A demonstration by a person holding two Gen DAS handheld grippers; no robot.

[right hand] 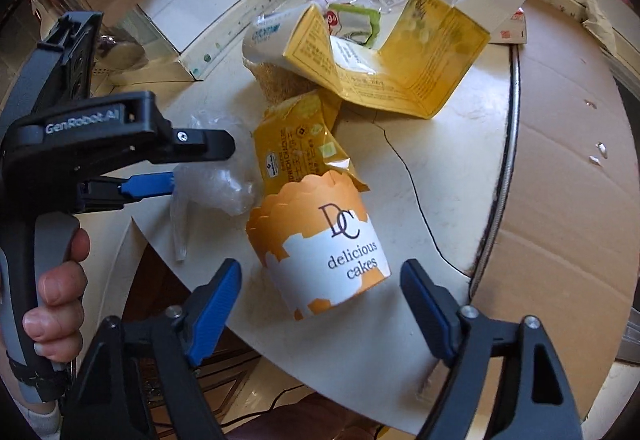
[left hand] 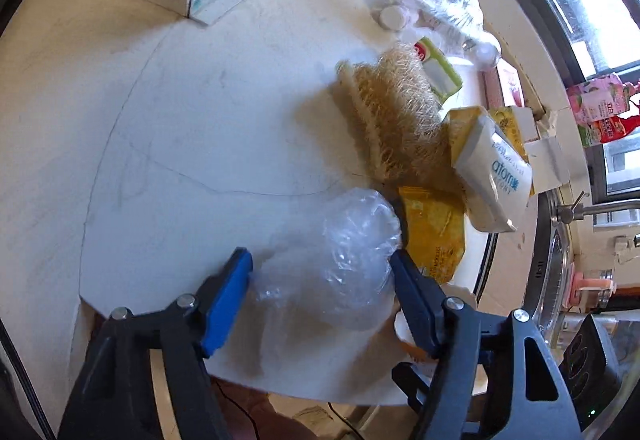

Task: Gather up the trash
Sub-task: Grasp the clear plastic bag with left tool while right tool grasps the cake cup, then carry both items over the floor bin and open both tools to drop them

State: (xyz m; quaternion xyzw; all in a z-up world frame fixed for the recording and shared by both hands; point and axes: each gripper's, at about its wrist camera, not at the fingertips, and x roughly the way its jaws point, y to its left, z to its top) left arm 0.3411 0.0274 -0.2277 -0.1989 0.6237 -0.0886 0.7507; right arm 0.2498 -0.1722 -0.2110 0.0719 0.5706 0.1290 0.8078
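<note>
Lying at lower centre of each wrist view, a crumpled plastic bag (left hand: 340, 260) and a paper cake cup (right hand: 320, 248) are framed on the tabletop (left hand: 200, 120). The left gripper (left hand: 320, 272) jaws are spread around the bag, one pad touching it; the right gripper (right hand: 320, 296) jaws stand wide, clear of the cup.

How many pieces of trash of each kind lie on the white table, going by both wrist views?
Clear plastic bag: 1
Clear plastic bottle: 1
Orange-and-white paper cake cup: 1
Yellow packaging, carton and wrapper: 2
White tube: 1
Loofah scrubber: 1
Green-and-white packet: 1
Total: 8
</note>
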